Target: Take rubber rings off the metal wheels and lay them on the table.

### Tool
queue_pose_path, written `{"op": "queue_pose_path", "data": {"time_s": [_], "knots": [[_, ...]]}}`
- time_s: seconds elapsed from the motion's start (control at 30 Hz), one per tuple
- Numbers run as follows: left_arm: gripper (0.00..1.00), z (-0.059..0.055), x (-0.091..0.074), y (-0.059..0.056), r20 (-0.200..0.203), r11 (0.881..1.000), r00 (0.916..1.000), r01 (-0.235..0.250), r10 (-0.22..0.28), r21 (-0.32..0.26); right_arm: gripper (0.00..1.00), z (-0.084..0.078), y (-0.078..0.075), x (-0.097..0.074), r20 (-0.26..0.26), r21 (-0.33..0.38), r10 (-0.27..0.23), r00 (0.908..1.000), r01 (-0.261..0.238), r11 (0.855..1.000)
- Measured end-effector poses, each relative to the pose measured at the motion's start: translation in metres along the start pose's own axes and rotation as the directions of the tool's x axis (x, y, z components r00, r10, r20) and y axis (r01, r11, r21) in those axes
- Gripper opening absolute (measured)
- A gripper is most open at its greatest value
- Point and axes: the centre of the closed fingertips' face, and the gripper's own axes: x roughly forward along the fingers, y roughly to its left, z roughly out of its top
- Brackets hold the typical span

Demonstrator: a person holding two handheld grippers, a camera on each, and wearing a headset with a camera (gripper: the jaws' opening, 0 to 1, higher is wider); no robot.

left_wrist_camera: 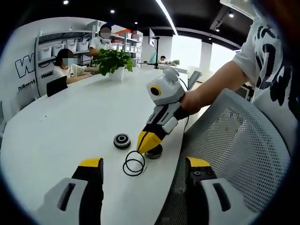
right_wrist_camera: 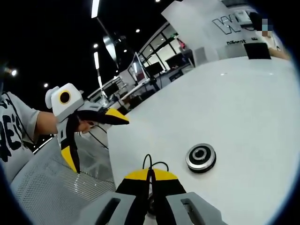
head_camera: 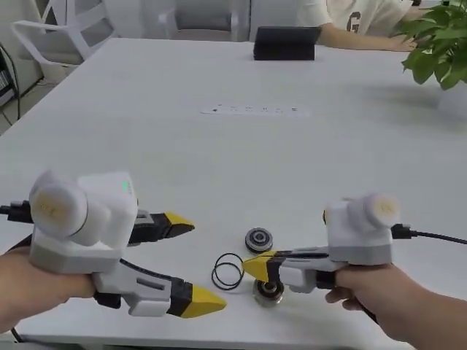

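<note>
We take the far wheel as our mark: it lies flat on the white table, with nothing touching it. Just on our side of it and a little to the right sits the near wheel, partly covered by the right gripper. That gripper comes in from the right of the far wheel, its yellow-tipped jaws pressed together over the near wheel. Two black rubber rings lie overlapped on the table, near the far wheel on its left and closer to us, right by the right gripper's tips. We cannot tell whether the tips touch them or catch an edge. The left gripper is held well to the left of the far wheel, jaws spread wide with nothing between them, pointing toward the rings. Well beyond the far wheel a white power strip lies on the table. Farther still are a black case and, off to the right, a leafy plant.
</note>
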Motion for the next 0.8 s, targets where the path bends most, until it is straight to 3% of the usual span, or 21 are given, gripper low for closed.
{"op": "queue_pose_path", "data": {"time_s": [0.8], "knots": [[0.68,-0.0039,-0.0046,0.0033,-0.003,1.000,0.9999,-0.013,0.013,-0.013,0.00,-0.0085,-0.0084,0.0093,-0.088,0.003,-0.026,0.9958,0.026,1.000]]}}
